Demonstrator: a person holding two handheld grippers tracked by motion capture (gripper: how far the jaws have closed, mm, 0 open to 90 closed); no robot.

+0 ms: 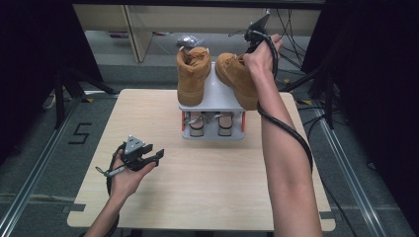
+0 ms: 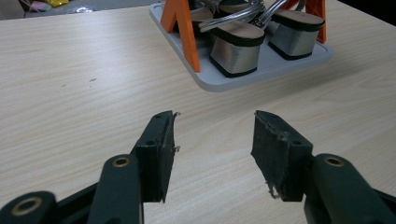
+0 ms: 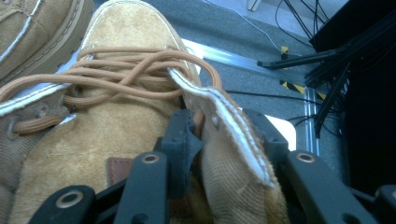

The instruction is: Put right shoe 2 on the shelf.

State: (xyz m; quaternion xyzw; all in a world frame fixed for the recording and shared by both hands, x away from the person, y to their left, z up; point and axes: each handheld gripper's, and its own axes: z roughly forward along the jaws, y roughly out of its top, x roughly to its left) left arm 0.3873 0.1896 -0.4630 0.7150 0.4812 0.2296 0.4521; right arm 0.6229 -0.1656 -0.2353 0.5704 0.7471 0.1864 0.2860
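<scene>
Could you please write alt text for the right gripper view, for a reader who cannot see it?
The right gripper's two black jaws straddle the collar flap of a tan suede boot, one jaw inside the opening and one outside. The boot's tan laces cross above the jaws, a second tan boot sits at top left, and grey floor with black cables lies beyond.

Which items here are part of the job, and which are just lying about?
In the job: right boot, right gripper around its collar, left boot, shoe rack.
Lying about: heeled shoes on the lower shelf, cables on the floor.
</scene>
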